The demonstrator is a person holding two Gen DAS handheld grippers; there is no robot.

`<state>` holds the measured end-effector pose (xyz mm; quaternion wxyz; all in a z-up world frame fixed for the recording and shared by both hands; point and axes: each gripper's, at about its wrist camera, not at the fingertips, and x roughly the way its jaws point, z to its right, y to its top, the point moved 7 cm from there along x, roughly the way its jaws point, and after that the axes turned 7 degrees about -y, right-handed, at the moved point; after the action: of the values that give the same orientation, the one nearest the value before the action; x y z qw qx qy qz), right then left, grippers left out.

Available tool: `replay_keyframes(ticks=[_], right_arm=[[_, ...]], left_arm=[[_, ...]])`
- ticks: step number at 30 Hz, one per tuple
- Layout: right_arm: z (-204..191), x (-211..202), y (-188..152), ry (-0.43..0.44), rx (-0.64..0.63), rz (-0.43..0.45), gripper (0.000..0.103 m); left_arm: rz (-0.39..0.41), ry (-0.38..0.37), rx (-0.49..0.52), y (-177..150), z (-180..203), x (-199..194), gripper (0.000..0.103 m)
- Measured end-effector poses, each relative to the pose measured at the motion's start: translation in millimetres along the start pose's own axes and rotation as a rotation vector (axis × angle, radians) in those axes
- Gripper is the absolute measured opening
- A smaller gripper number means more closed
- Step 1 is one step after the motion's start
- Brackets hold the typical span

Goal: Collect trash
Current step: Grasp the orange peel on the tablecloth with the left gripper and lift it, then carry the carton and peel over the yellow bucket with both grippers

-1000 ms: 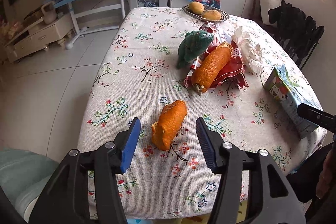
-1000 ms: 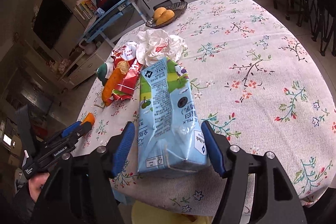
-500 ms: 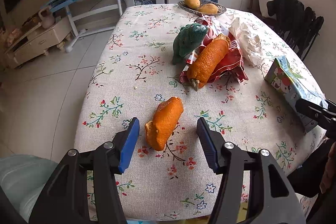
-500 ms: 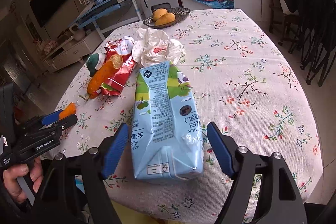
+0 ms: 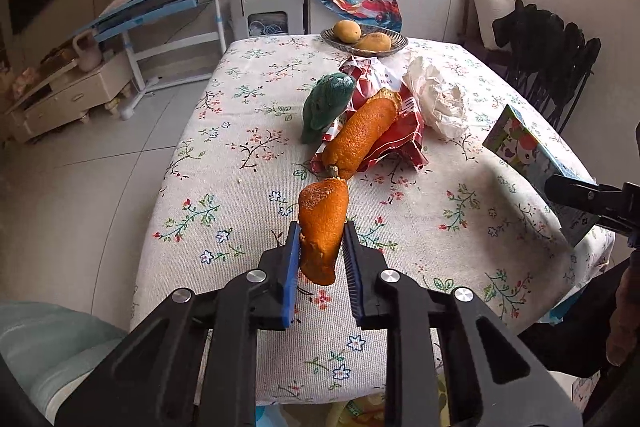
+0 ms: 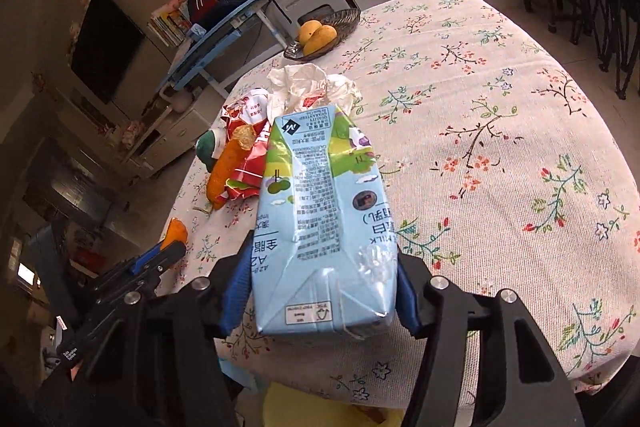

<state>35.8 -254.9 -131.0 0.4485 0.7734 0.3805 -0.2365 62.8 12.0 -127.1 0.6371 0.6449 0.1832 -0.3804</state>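
Observation:
My left gripper (image 5: 321,263) is shut on a piece of orange peel (image 5: 322,227), held at the near edge of the floral table (image 5: 224,155); the peel also shows in the right wrist view (image 6: 176,231). My right gripper (image 6: 318,291) is shut on a light blue milk carton (image 6: 320,211), which lies lengthwise between the pads; the carton also shows in the left wrist view (image 5: 532,163). A second orange peel (image 5: 360,139) lies on a red snack wrapper (image 5: 400,131). Beside them are a green crumpled lump (image 5: 326,105) and a white crumpled paper (image 5: 436,99).
A wicker dish with two mangoes (image 5: 364,37) stands at the table's far end. Black folding chairs (image 5: 552,67) stand to the right of the table. A blue desk (image 5: 160,7) and a low cabinet (image 5: 68,95) stand to the left. Something yellow (image 6: 332,407) shows below the near edge.
Both grippers have closed: the left one onto the near orange peel, the right one onto the milk carton. The peel now stands more upright between the left pads.

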Motion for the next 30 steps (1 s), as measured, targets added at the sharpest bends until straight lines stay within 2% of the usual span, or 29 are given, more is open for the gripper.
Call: replay_keyframes(ticks=[5, 12, 30], right_arm=[[-1, -8, -1, 0.053, 0.046, 0.001, 0.058], [-12, -18, -12, 0.091, 0.039, 0.005, 0.058], [-16, -32, -27, 0.129, 0.055, 0.004, 0.058]], left_arm=[[0.031, -0.013, -0.018, -4, 6, -13, 0.021], [0.058, -0.019, -0.016, -9, 14, -25, 0.021], [0.078, -0.041, -0.006, -31, 31, -49, 0.021]])
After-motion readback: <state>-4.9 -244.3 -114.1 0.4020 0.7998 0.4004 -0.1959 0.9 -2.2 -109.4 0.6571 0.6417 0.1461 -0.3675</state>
